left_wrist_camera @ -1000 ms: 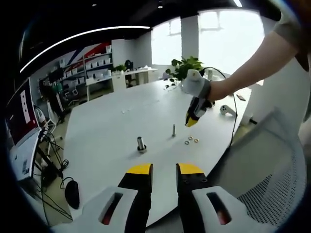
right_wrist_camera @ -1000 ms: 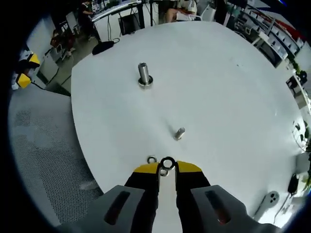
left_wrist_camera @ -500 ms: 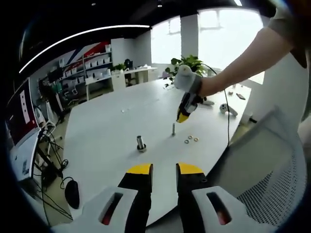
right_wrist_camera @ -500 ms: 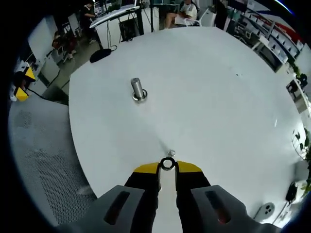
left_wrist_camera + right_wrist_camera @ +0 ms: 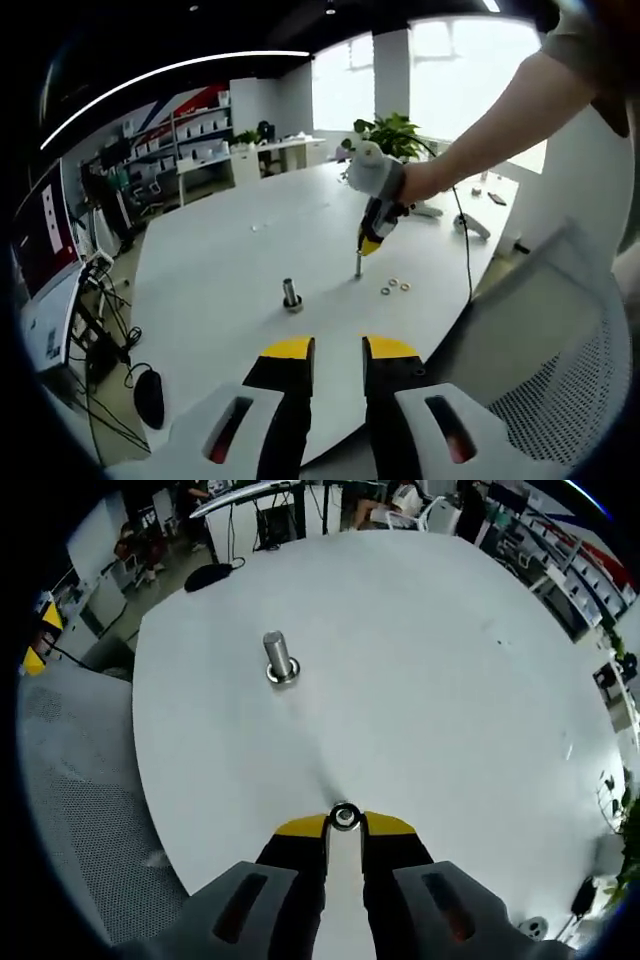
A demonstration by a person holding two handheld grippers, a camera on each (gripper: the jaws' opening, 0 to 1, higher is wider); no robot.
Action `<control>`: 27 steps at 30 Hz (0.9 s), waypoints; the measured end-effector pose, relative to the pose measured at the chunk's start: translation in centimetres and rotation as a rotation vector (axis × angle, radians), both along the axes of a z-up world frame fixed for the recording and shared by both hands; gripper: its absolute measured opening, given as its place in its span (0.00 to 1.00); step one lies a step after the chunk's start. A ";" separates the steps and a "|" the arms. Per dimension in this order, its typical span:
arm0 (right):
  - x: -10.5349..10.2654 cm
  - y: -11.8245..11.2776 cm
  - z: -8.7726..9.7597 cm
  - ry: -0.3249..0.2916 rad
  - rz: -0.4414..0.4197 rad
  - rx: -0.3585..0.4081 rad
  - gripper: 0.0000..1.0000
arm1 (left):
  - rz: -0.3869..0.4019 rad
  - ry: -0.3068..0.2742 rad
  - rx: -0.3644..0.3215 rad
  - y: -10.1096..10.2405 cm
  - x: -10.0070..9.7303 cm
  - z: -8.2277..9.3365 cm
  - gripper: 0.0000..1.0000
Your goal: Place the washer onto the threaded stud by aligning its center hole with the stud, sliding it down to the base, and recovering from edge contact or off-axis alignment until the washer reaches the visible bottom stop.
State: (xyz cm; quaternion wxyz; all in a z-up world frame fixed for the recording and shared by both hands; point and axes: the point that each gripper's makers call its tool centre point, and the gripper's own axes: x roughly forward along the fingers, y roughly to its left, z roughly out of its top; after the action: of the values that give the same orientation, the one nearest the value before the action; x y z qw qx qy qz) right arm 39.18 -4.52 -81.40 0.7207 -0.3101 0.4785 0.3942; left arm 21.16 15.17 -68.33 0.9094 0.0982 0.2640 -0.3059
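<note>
My right gripper (image 5: 344, 825) is shut on a small metal washer (image 5: 345, 816), gripped edge-on at its yellow jaw tips. In the left gripper view that right gripper (image 5: 368, 243), held by a person's hand, hovers just over the top of a thin upright threaded stud (image 5: 357, 266) on the white table (image 5: 220, 270). In the right gripper view the thin stud is hidden under the washer. A thicker stud (image 5: 277, 658) with a ring at its base (image 5: 291, 297) stands farther left. My left gripper (image 5: 338, 350) is open and empty, back at the table's near edge.
Two loose washers (image 5: 394, 289) lie just right of the thin stud. A white mesh chair (image 5: 560, 350) stands close on the right, and a white device (image 5: 470, 226) with a cable lies on the table's far side. Desks and monitors stand beyond the table's left edge.
The right gripper has carried the washer left, from above the loose washers to over the thin stud. In the right gripper view the stud slid under the washer. The left gripper stayed put.
</note>
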 end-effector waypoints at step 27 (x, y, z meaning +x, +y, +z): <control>0.2 0.1 -5.2 0.086 0.027 -0.056 0.14 | 0.011 0.020 -0.001 0.2 0.0 -0.3 0.16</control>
State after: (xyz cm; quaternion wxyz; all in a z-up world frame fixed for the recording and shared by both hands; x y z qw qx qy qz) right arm 39.37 -4.39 -86.62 0.6851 -0.3192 0.5159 0.4032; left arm 21.17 15.41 -68.68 0.9085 0.0932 0.2734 -0.3021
